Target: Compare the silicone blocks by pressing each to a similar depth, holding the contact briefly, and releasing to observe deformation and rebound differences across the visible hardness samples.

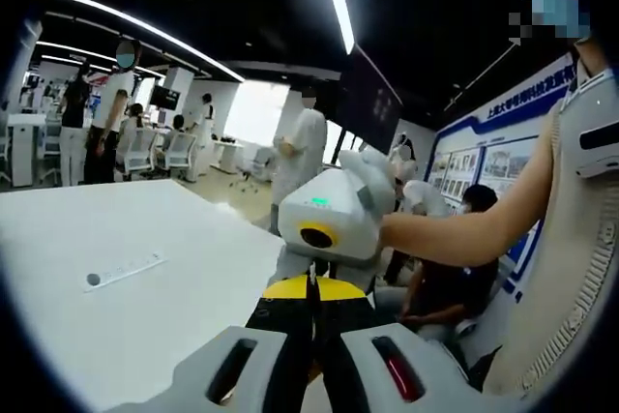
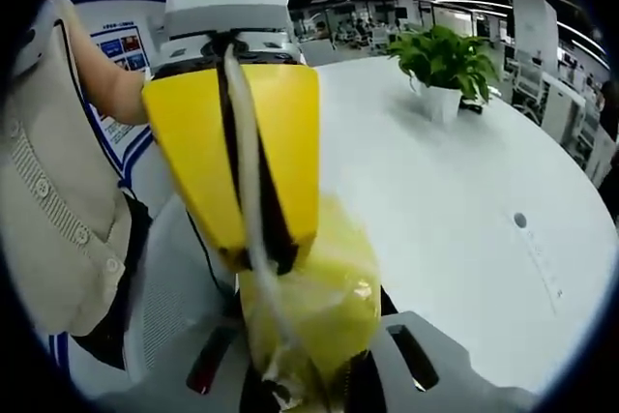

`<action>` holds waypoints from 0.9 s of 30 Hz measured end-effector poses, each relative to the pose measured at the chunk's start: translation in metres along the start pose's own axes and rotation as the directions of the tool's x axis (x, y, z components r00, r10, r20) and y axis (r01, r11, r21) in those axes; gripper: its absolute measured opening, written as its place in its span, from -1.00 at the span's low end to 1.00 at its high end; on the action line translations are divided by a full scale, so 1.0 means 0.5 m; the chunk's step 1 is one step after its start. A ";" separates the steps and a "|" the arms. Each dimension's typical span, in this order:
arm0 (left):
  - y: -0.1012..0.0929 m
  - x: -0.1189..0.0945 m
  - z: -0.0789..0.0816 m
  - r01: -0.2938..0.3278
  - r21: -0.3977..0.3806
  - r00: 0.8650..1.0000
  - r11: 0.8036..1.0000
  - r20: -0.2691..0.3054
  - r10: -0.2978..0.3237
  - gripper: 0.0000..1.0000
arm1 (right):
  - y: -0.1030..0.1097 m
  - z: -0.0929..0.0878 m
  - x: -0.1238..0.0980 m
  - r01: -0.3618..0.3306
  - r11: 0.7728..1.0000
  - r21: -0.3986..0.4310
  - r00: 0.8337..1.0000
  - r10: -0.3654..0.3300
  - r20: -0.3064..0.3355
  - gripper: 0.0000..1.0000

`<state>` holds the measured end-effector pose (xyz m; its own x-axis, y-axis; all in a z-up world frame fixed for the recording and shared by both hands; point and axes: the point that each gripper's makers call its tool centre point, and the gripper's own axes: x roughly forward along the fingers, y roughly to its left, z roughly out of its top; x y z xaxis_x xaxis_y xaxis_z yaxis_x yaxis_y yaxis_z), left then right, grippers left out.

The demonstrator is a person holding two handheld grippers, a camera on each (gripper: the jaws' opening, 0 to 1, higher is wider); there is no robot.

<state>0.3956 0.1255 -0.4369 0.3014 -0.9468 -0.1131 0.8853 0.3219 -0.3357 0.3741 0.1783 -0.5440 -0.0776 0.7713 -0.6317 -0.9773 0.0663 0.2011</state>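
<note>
A soft yellow block in a clear plastic bag (image 2: 324,302) hangs between my two grippers, above the near edge of a white table (image 2: 455,171). In the right gripper view, my right gripper (image 2: 309,379) is shut on the bag's lower end. The left gripper (image 2: 263,256) comes down from the top with its yellow jaws shut on the bag's upper edge; a pale strip of plastic runs along their seam. In the left gripper view, my left gripper (image 1: 313,314) meets the right gripper (image 1: 311,283) tip to tip, and the bag is hidden between them.
A potted plant (image 2: 443,65) stands far out on the table, and a small round hole with a label strip (image 2: 522,221) lies in its surface. The person's bare forearm (image 1: 455,234) and beige knit top (image 2: 48,191) are close by. Several people and chairs (image 1: 155,152) are behind.
</note>
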 end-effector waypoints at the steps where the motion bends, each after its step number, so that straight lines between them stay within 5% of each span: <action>1: 0.001 0.000 0.000 -0.003 0.003 1.000 1.000 0.000 0.003 -1.00 | 0.000 0.000 0.000 0.000 1.000 0.001 1.000 0.000 -0.001 -0.80; 21: 0.002 -0.004 -0.002 -0.014 -0.010 1.000 1.000 0.008 0.014 -1.00 | 0.000 0.000 0.005 -0.006 1.000 -0.002 1.000 0.005 -0.007 -0.76; 27: 0.002 -0.007 0.000 -0.017 -0.035 1.000 0.999 0.023 0.018 -1.00 | -0.013 0.011 0.005 0.035 0.994 -0.105 0.999 -0.032 0.023 -0.68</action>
<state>0.3955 0.1292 -0.4371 0.3251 -0.9406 -0.0976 0.8670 0.3377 -0.3663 0.3814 0.1833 -0.5425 -0.0413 0.7834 -0.6202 -0.9947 0.0261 0.0993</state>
